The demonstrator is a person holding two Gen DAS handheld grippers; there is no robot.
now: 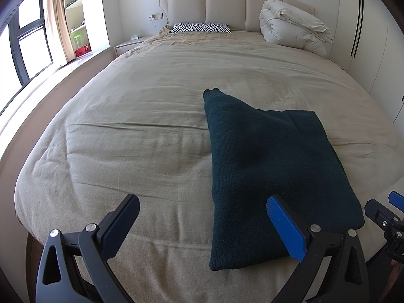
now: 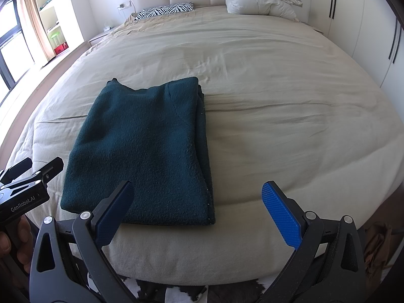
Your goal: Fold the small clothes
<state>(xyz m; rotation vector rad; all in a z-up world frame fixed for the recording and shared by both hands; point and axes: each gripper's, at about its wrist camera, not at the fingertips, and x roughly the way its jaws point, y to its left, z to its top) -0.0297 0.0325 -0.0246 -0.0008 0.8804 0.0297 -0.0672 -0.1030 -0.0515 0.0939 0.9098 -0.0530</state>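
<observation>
A dark green knitted garment (image 1: 267, 166) lies folded flat on the beige bedcover (image 1: 141, 136), near the foot edge. It also shows in the right wrist view (image 2: 141, 156), with one corner sticking out at its far left. My left gripper (image 1: 202, 227) is open and empty, hovering over the garment's near left edge. My right gripper (image 2: 199, 209) is open and empty, over the garment's near right corner. The right gripper shows at the far right of the left wrist view (image 1: 386, 214), and the left gripper at the left of the right wrist view (image 2: 30, 176).
A zebra-print pillow (image 1: 199, 27) and a folded white duvet (image 1: 293, 25) lie at the padded headboard (image 1: 224, 2). A window and shelves stand to the left (image 1: 30, 38); white wardrobes (image 1: 373, 38) to the right. A cowhide rug (image 2: 176, 290) lies at the bed's foot.
</observation>
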